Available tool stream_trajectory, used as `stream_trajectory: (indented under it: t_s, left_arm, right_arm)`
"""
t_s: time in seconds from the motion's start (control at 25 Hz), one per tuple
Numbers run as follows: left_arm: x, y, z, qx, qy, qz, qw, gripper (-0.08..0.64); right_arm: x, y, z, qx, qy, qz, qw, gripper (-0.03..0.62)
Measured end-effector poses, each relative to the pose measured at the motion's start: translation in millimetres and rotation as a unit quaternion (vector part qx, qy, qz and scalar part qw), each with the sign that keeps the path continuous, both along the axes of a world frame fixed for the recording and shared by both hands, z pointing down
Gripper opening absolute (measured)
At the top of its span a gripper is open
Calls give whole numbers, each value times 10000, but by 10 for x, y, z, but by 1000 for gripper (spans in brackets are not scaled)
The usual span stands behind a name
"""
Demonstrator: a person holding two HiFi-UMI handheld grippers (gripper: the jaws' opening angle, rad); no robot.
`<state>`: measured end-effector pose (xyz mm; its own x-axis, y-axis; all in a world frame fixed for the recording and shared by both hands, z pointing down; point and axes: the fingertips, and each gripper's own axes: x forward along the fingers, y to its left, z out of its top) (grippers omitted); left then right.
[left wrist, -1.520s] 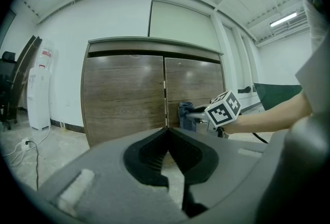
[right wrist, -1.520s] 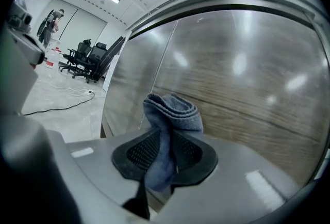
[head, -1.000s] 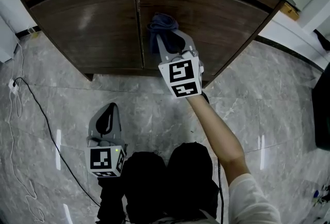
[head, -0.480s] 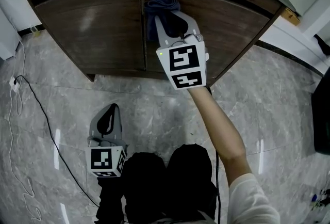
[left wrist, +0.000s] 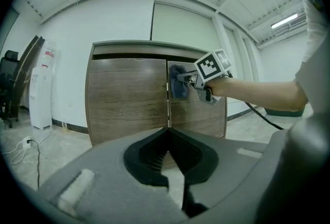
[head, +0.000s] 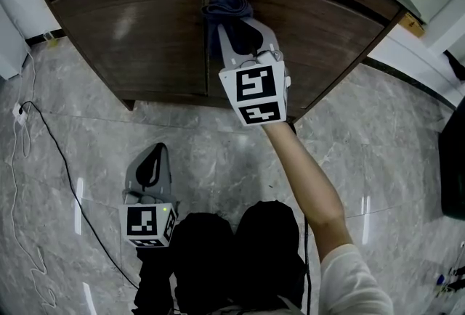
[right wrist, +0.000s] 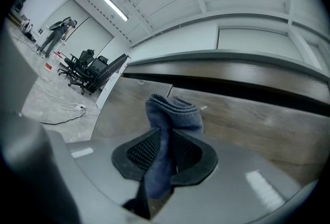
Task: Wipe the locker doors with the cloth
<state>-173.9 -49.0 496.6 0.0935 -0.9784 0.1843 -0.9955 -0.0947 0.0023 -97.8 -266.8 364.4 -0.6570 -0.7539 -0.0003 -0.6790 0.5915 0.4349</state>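
The locker has two dark brown wooden doors, the left door [head: 131,30] and the right door [head: 327,30]. A folded blue cloth [head: 227,7] is pinched in my right gripper [head: 234,22] and pressed against the right door's upper part, just right of the centre seam. In the right gripper view the cloth [right wrist: 170,114] stands up between the pads of the right gripper [right wrist: 167,138]. The left gripper view shows the same cloth [left wrist: 178,81] on the door. My left gripper [head: 154,154] hangs low over the floor, pointing at the locker, its jaws together and empty.
A black cable [head: 43,139] trails over the marble floor at the left to a white plug strip [head: 18,121]. The person's dark legs [head: 240,248] stand below. A white water dispenser [left wrist: 40,89] is left of the locker. Office chairs [right wrist: 82,68] stand far off.
My right gripper has carried the cloth up the right door, from its middle towards the top edge near the seam. The left gripper has stayed where it was.
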Motion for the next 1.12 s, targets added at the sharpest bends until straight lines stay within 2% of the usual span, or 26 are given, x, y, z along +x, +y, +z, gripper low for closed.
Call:
stream_trajectory:
  t_s: [0.52,1.12]
  left_arm:
    - [-76,24,53,-42,-11,-47,10000,3]
    - [-228,136,75,-122,-120,-175,9997,3]
  right_arm:
    - [-12,8,1011,-602,296,20,9977,75]
    - [-85,25,1893,-1082,544,-17,9926,72]
